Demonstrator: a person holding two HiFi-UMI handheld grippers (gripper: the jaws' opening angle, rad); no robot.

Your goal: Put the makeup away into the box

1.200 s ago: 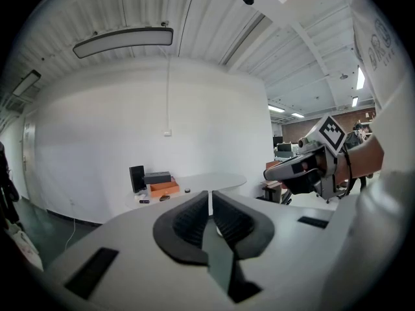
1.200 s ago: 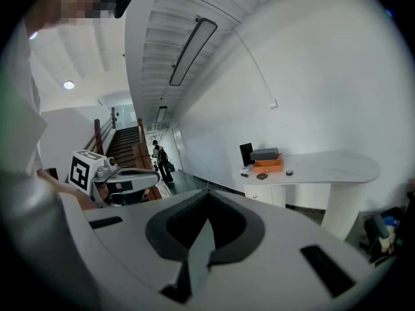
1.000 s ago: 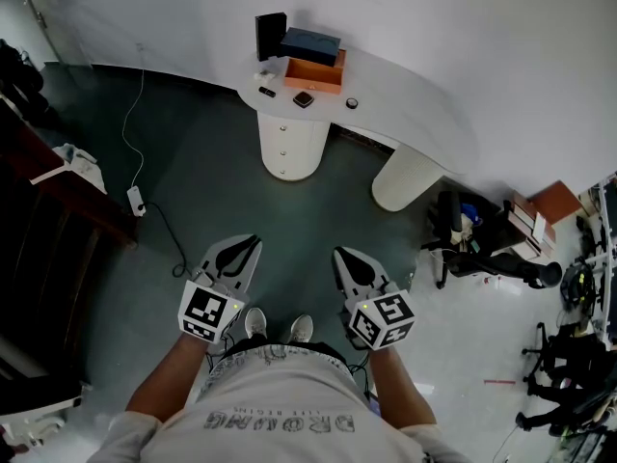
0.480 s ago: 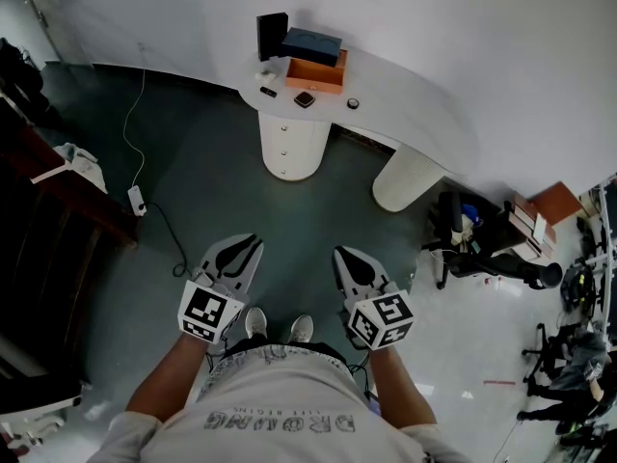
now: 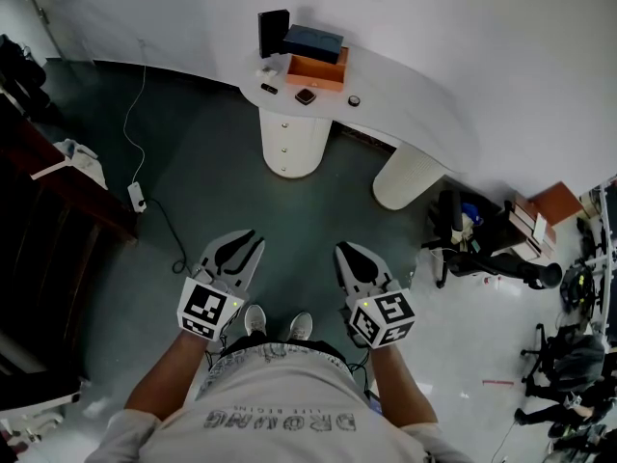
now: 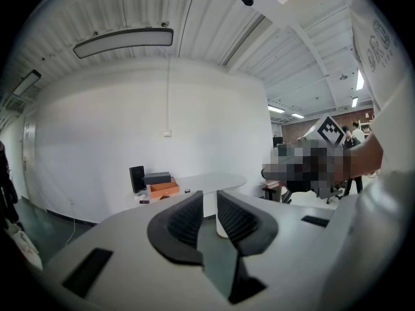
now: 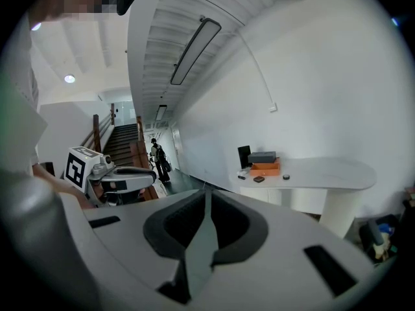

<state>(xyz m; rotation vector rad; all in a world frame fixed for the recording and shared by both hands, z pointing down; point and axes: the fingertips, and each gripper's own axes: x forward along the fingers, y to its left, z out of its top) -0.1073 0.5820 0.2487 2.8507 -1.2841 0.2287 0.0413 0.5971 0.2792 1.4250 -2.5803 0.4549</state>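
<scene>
White table is noted far across the floor, with the orange box on its left end. Left gripper and right gripper are held low, well apart from the table. Both jaw pairs have just been eased open (left to a narrow gap, right to a mere slit), with nothing between them. A dark compact and a small round item are seen beside the box, not yet stowed. Readiness for a first pick is inferred, but an approach is needed first.
</scene>
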